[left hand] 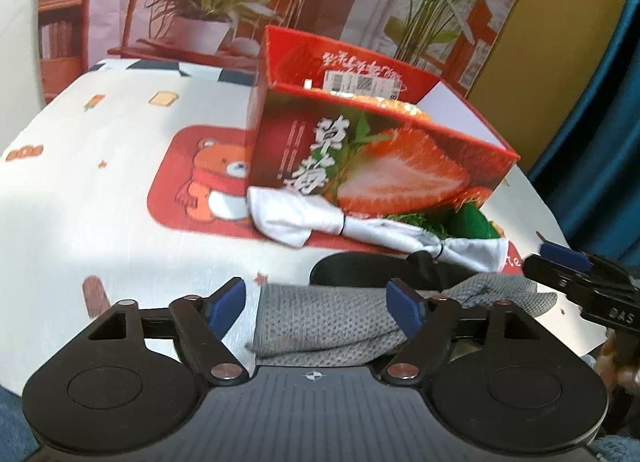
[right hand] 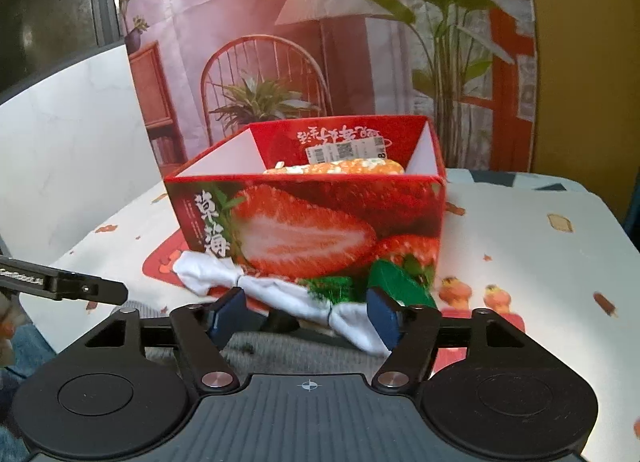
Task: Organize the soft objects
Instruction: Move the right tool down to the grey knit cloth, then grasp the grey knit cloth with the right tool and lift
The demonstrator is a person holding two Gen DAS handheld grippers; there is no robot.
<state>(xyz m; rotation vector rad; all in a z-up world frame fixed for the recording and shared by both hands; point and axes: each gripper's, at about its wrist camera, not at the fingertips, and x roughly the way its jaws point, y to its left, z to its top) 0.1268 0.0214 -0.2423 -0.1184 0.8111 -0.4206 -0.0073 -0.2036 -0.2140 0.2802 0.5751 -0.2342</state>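
Both pairs of jaws stand released, gripping nothing. The left gripper (left hand: 320, 308) spreads its blue pads over a grey, waffle-knit cloth (left hand: 328, 326) lying crumpled on the bench (left hand: 100, 190). At twelve o'clock of the right gripper (right hand: 306, 316) lies a smooth white fabric strip (right hand: 280, 294) cinched by thin black ties, against the glossy, rectangular strawberry-printed box (right hand: 312, 222). A green soft piece (right hand: 394, 282) rests at one o'clock. Inside the box sits an orange speckled object (right hand: 340, 168).
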